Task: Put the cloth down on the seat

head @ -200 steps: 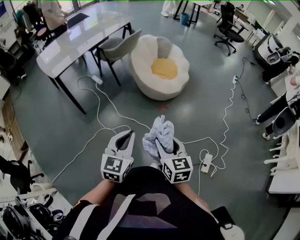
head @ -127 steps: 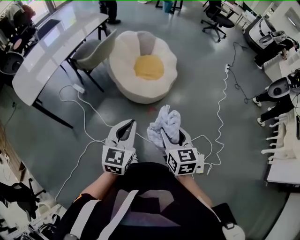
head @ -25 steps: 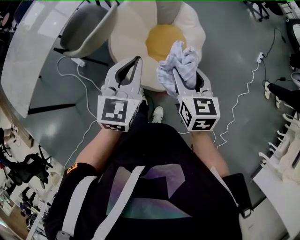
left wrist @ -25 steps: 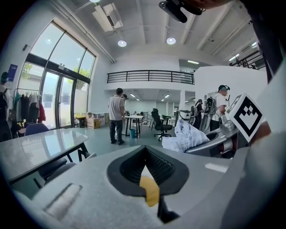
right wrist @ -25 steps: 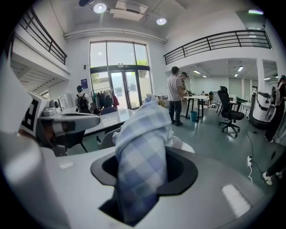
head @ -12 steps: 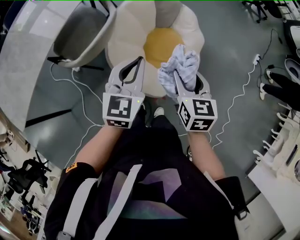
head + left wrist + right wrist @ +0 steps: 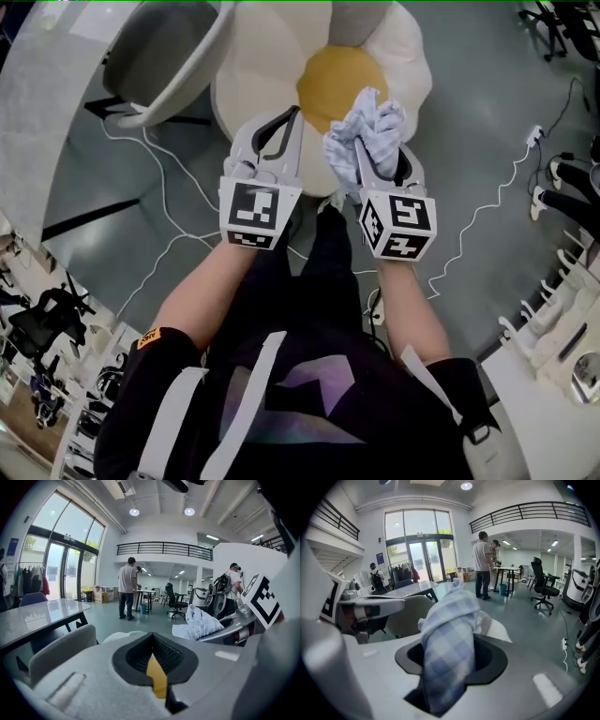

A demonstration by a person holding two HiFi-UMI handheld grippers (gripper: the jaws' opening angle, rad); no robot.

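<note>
A crumpled pale blue checked cloth (image 7: 367, 127) bunches out of my right gripper (image 7: 362, 155), which is shut on it; the right gripper view shows the cloth (image 7: 450, 639) filling the gap between the jaws. The seat (image 7: 267, 66) is a white flower-shaped cushion with a yellow centre (image 7: 333, 80). The held cloth hangs over the seat's near edge, just right of the yellow centre. My left gripper (image 7: 292, 113) is beside it over the near edge, its tips together and holding nothing. From the left gripper view the cloth (image 7: 199, 623) shows at the right.
A grey shell chair (image 7: 164, 56) and a long pale table (image 7: 37, 103) stand left of the seat. White cables (image 7: 487, 206) trail over the grey floor on both sides. A person (image 7: 126, 592) stands at desks far across the room.
Over several seconds the seat has come from far ahead to right under the grippers. In the last second both grippers edged further over its near side. The cloth has stayed gripped.
</note>
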